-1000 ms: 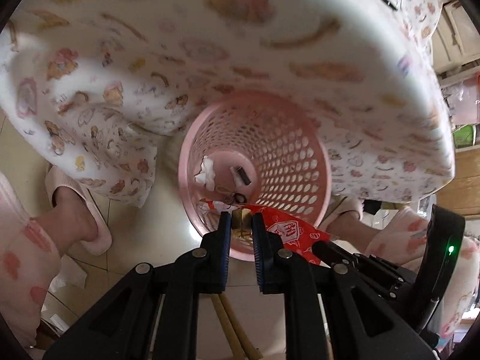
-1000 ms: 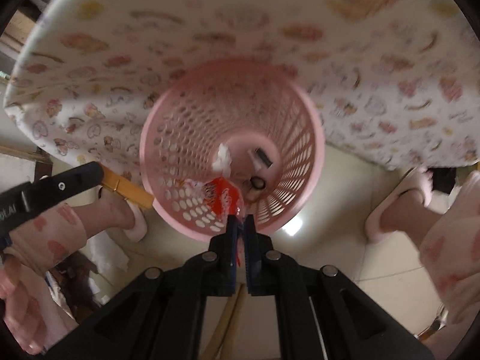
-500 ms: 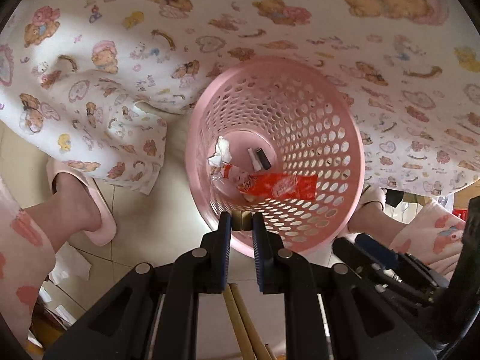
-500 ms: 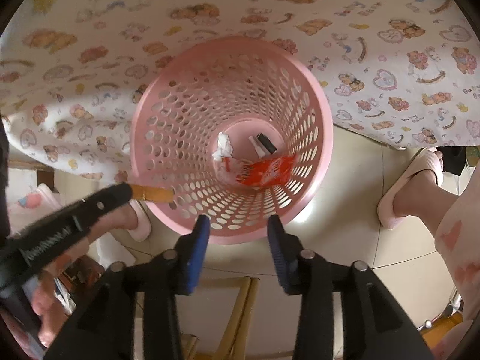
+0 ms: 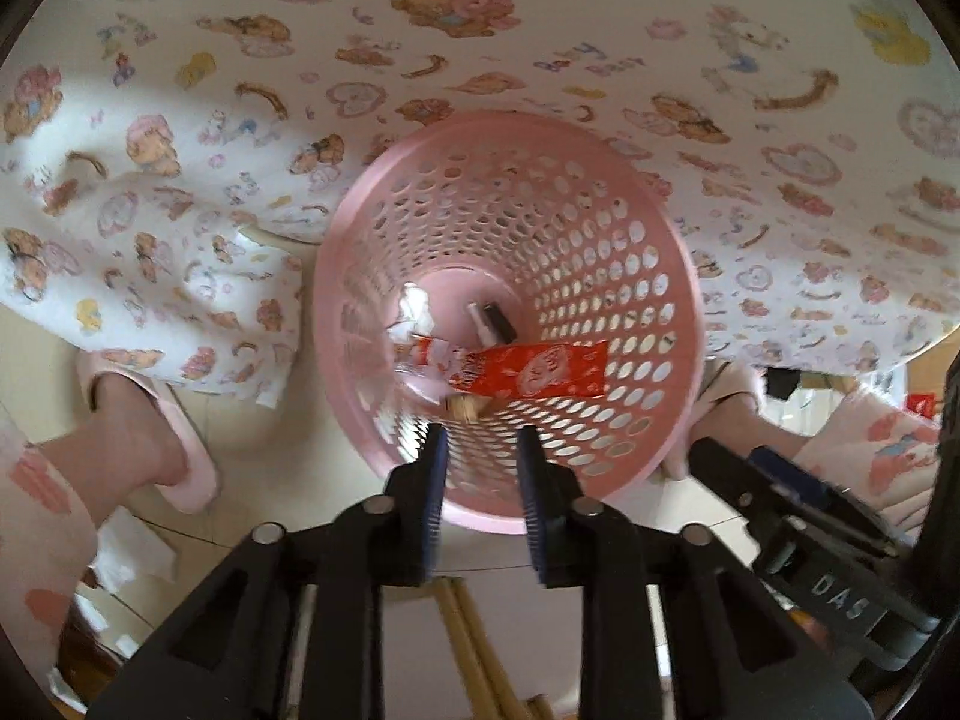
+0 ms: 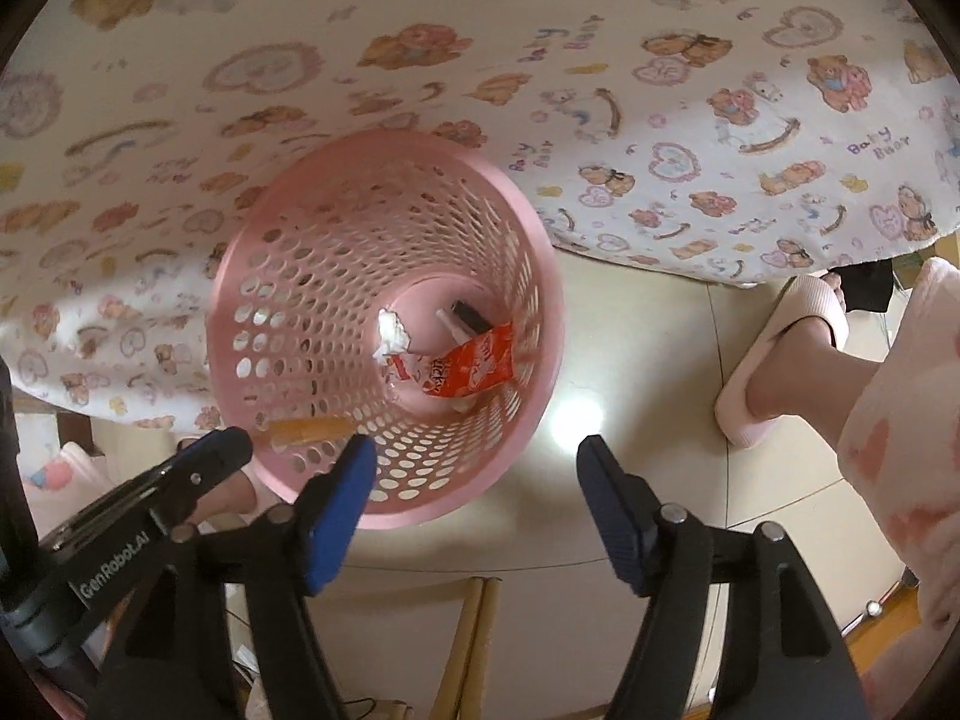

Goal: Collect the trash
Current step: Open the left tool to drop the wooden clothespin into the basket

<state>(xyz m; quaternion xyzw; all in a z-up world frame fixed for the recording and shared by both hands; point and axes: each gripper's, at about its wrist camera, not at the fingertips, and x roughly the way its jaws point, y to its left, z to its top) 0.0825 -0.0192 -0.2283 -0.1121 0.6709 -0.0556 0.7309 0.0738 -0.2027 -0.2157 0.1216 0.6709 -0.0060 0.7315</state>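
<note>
Pink perforated plastic waste basket (image 5: 630, 312) sits centre frame in both wrist views, on the pale tile floor (image 6: 648, 360), tucked against the edge of a white cloth with bear and heart print (image 5: 540, 60).

Red foil snack wrapper (image 5: 534, 369) lies inside the basket near the bottom, next to a crumpled white tissue (image 6: 391, 331) and a small black-and-white item (image 6: 465, 315); can't tell what that last one is.

Right gripper (image 6: 474, 501): jaws have just been opening, now wide, nothing between them. It hangs over the lower rim of the basket.

Left gripper (image 5: 480, 480): jaws have just been opening, now a narrow gap. A tan stick-like piece (image 5: 465, 407) shows just past the tips, blurred. Can't tell if the pads grip it or it is dropping free.

Risks, as judgement:
- The left gripper is near the basket's lower rim, so a loose tan piece could hit the rim and land on the floor.
- The jaw tips sit close to the rim; a bump could tip the light basket.
- White paper scraps (image 5: 129, 558) at lower left on the floor could get missed.
- Slippered foot (image 5: 150, 450) at left is near the basket and could knock it.
</note>
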